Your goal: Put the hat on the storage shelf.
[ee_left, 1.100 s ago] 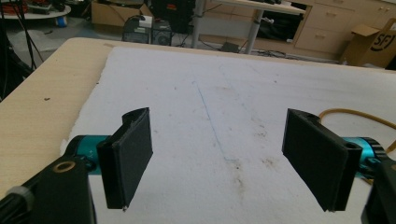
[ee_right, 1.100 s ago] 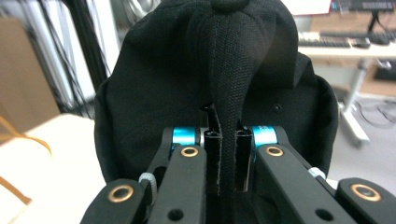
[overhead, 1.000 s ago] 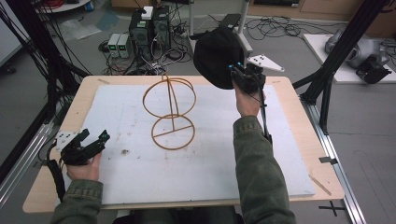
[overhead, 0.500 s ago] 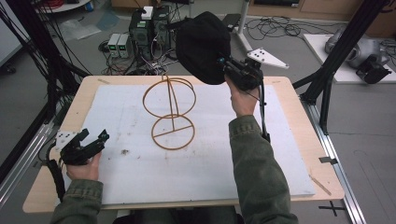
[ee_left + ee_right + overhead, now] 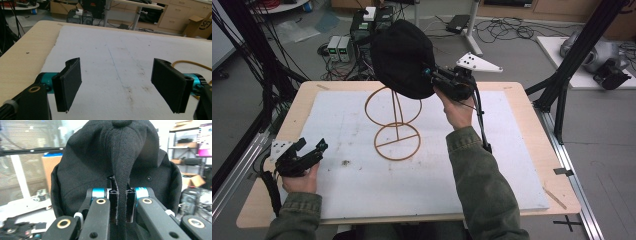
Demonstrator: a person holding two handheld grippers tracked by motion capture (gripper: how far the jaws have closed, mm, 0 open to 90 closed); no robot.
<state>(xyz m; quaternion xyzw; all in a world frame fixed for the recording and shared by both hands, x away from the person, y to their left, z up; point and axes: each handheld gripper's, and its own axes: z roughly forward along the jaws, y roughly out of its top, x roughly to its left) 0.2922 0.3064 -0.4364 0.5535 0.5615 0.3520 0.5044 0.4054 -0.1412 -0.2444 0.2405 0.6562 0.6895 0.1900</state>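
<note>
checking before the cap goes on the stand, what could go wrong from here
1. The right gripper pinches just one narrow fold of the black cap; the rest hangs free, so it could slip or swing.
2. The wire stand looks light and nothing holds it: the left gripper rests open near the table's left edge. A snag could tip it.
3. The cap hides the stand's top in the high view, so it might land off-centre.

My right gripper [image 5: 121, 205] is black with teal collars; cap [image 5: 404, 57] plain black. Wire stand [image 5: 396, 120] tan-orange. Table [image 5: 522, 95] light wood under a white mat [image 5: 362, 185] with brown smudges. Sleeves [image 5: 482, 185] olive green.
</note>
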